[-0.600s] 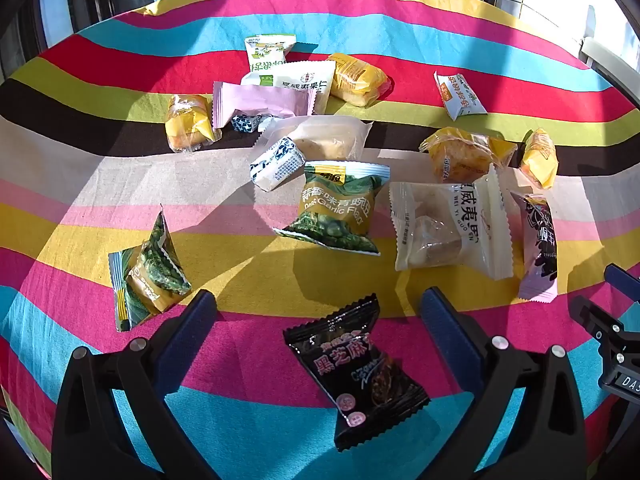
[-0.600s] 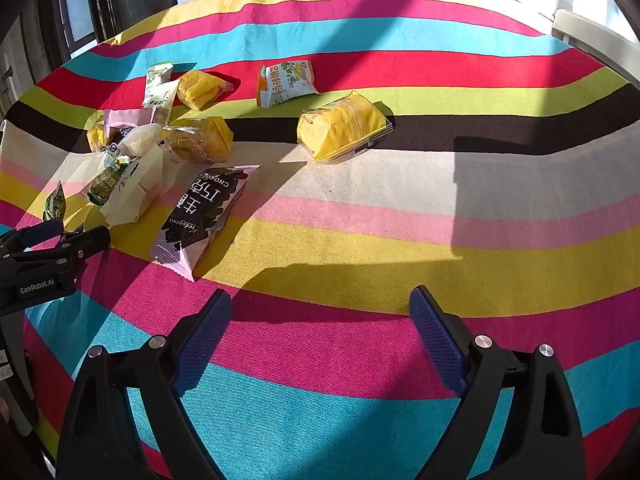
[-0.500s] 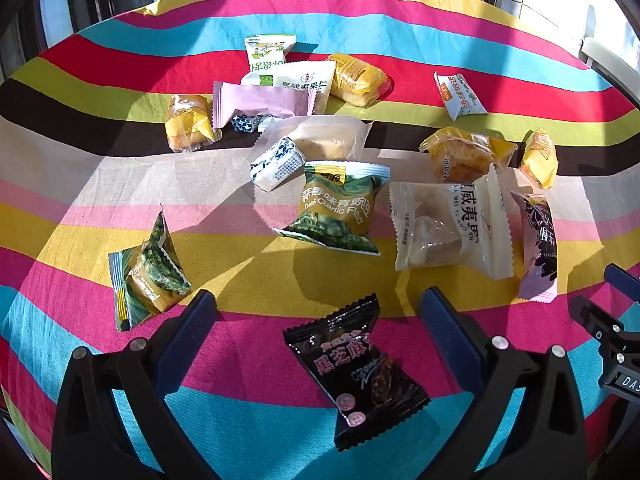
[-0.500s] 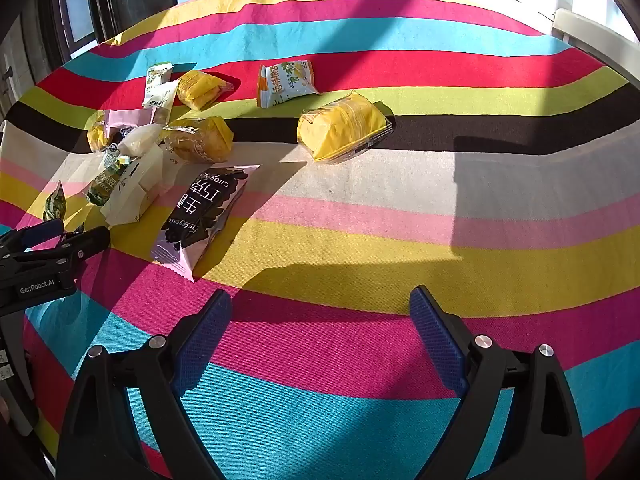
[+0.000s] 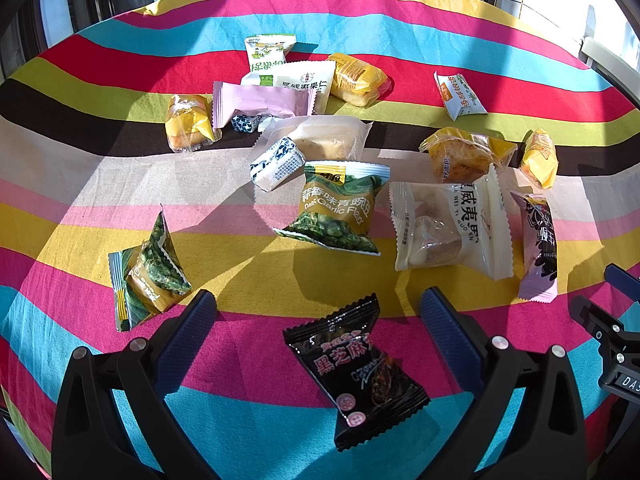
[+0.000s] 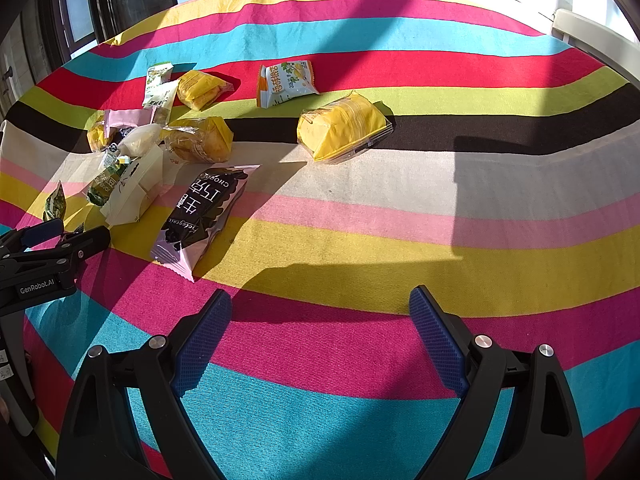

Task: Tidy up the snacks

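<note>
Left hand-held gripper (image 5: pixel 318 312) hovered wide open, gripping nothing, a black crinkle-edged snack packet (image 5: pixel 354 372) lying between its blue-padded fingers (image 5: pixel 186 334) on the striped cloth worktop (image 5: pixel 248 432). Right hand-held gripper (image 6: pixel 320 314) gaped empty too, over bare stripes, well apart from the yellow-wrapped cake (image 6: pixel 344 126).

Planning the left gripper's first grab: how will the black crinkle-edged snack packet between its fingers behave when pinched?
The black crinkle-edged snack packet looks puffy and glossy, so it will probably squash and may slip. Its small size suggests it is light. The open left gripper straddles it, so a nudge would likely slide it over the striped tablecloth.
</note>
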`<state>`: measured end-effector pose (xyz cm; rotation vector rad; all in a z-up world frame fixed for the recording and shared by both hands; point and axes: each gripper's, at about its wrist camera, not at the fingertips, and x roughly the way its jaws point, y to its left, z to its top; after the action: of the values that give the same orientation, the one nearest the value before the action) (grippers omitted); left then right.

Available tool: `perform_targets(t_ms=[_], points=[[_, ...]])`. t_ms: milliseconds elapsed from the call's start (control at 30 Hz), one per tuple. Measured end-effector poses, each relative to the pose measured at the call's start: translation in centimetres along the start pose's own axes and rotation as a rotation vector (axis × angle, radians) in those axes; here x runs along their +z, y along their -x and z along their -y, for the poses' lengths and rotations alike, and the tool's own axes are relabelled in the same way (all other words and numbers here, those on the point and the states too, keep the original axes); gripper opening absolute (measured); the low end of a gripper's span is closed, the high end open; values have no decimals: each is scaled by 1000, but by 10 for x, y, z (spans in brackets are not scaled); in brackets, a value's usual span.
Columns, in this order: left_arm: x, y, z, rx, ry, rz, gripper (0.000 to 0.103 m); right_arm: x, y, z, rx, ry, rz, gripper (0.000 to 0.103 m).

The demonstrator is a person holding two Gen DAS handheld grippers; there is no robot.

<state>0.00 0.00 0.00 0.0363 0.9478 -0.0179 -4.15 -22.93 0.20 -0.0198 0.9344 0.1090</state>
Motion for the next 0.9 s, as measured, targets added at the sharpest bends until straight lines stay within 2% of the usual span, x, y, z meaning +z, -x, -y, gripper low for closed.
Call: perform_targets(t_ms=[800, 900], points=[[-1, 0, 0, 3, 0, -1, 102, 0, 0, 0, -1, 6, -4, 87], [-2, 2, -1, -17, -23, -29, 102, -2, 0, 2, 13, 19, -18, 87]])
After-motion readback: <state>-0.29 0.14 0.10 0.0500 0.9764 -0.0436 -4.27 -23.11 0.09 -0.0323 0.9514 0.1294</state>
